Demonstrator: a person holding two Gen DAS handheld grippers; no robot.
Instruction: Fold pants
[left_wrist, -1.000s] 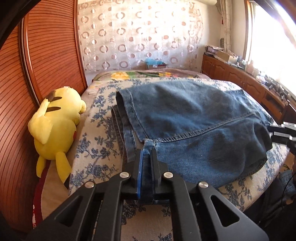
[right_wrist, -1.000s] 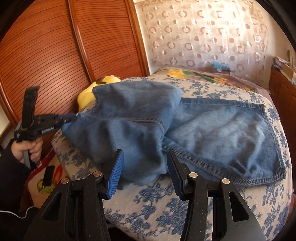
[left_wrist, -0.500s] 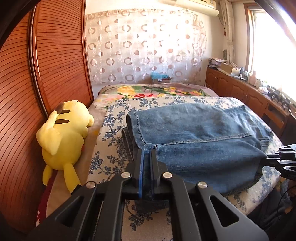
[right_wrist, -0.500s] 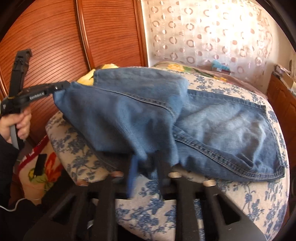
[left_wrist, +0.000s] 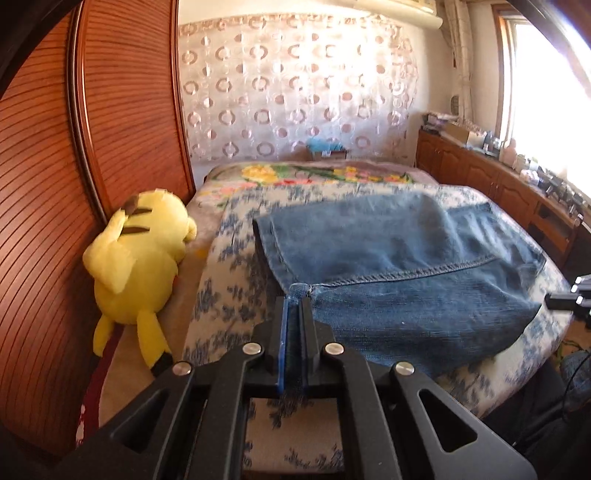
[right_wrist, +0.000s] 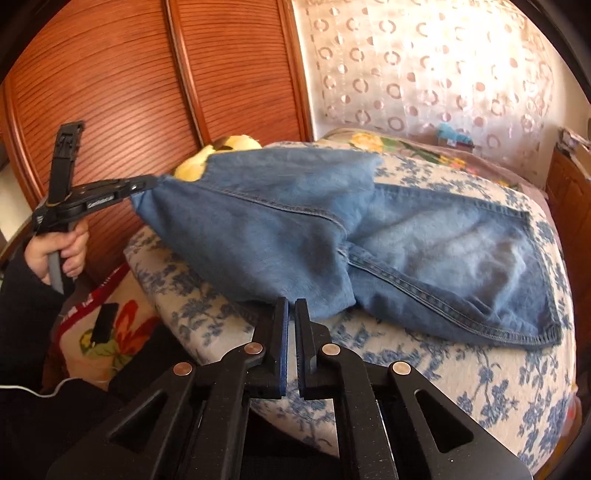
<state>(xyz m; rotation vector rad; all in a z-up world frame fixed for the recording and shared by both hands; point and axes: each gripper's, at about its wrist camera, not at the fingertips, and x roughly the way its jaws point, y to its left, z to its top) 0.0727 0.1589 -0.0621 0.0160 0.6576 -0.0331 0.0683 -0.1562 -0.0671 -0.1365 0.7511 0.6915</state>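
Note:
Blue jeans (left_wrist: 406, 273) lie folded over on the flower-print bed cover (left_wrist: 229, 295). My left gripper (left_wrist: 295, 295) is shut on their near left corner, with denim showing between the fingers. In the right wrist view that left gripper (right_wrist: 147, 182), held by a hand (right_wrist: 62, 251), lifts the corner of the jeans (right_wrist: 443, 258) off the bed. My right gripper (right_wrist: 292, 301) is shut, its tips pinching the near edge of the denim. The left wrist view shows the right gripper (left_wrist: 548, 297) at the jeans' pointed right corner.
A yellow plush toy (left_wrist: 136, 258) lies at the bed's left side against the ribbed wooden wardrobe doors (left_wrist: 55, 184). Low wooden cabinets (left_wrist: 498, 188) with clutter run under the window on the right. A flowered blanket (left_wrist: 314, 173) covers the bed's far end.
My right gripper's fingers went from wide open to shut at the jeans' near edge. The left gripper kept its hold and raised its corner, so the denim hangs stretched between both.

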